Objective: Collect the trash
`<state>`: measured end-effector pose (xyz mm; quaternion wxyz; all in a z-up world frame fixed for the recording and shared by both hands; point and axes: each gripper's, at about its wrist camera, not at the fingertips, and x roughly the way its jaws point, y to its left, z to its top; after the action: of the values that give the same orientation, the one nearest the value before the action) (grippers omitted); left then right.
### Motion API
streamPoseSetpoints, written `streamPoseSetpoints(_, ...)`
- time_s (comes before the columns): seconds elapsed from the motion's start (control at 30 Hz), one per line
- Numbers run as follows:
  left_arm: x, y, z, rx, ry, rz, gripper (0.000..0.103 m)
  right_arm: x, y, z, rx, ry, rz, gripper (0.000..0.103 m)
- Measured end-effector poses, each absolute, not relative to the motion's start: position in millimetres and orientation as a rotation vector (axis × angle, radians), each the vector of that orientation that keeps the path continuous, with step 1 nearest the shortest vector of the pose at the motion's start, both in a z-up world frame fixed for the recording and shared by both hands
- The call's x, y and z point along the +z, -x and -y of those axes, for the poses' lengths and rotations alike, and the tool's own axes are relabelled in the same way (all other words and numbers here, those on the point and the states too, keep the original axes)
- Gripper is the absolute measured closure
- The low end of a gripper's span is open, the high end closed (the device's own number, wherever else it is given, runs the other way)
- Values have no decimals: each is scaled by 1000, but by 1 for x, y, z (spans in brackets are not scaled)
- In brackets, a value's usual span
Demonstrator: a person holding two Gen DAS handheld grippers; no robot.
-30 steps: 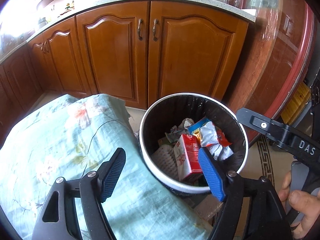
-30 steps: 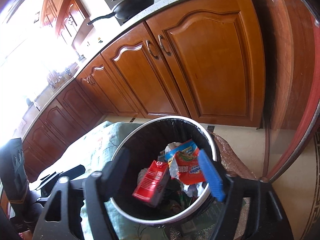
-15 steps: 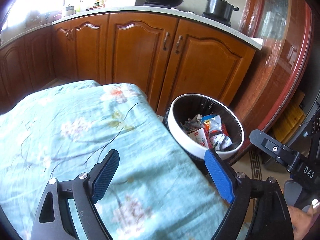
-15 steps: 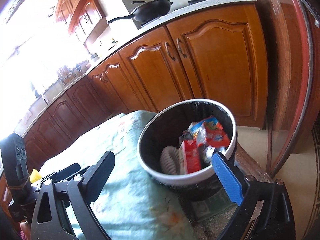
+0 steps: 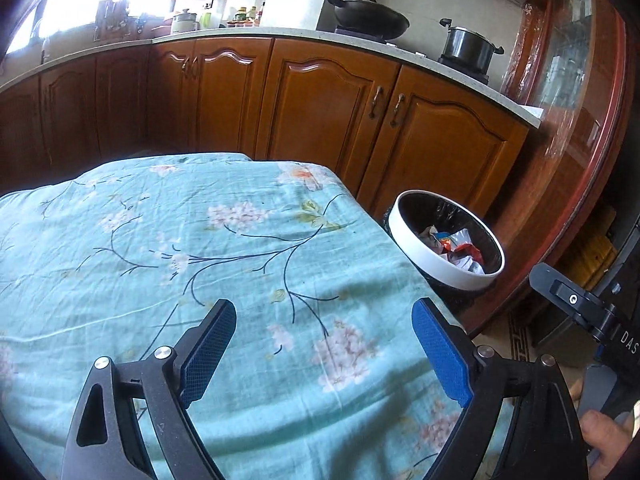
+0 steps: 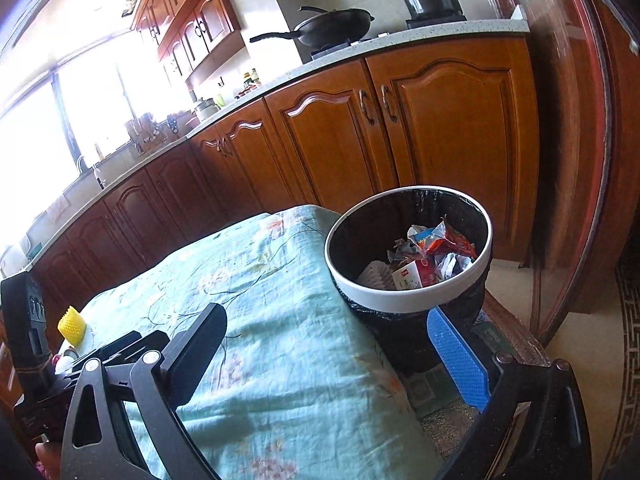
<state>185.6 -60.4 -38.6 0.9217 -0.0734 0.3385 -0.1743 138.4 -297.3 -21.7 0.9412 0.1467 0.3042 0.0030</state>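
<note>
Both claws, left [image 5: 323, 354] and right [image 6: 326, 350], have just been opening and hang wide and empty over the cloth-covered surface [image 5: 168, 240]. The trash bin [image 6: 408, 304], holding wrappers [image 6: 440, 240] and a carton [image 6: 412, 274], stands just beside the surface's far right corner.

The left gripper [image 5: 324, 344], a black two-finger frame with blue textured pads [image 5: 438, 354], is angled downward; its jaws stand wide apart after just opening, with nothing between them. The right gripper [image 6: 326, 356], of the same black build with blue pads [image 6: 458, 360], is also tilted downward and spread wide after just opening, gripping nothing. In the left wrist view, part of a hand [image 5: 608, 440] shows at the near right edge, wrapped around a dark handle.
</note>
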Motion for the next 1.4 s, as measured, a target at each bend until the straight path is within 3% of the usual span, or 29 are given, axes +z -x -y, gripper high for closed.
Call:
streamPoseSetpoints(0.23, -22, -158, 36, -331, 141, -610, 13, -6, -124, 275, -25, -202, -576, 1)
streamPoseSetpoints(0.37, -16, -131, 26, -282, 108, -497, 1, 11, -106, 261, -103, -115, -453, 0)
streamPoseSetpoints(0.53, -23, -101, 28, -176, 13, -387, 1, 11, -95, 248, -163, -43, -351, 0)
streamPoseSetpoints(1.4, -41, -103, 21, -85, 15, -386, 1, -23, -94, 227, -112, -8, -349, 0)
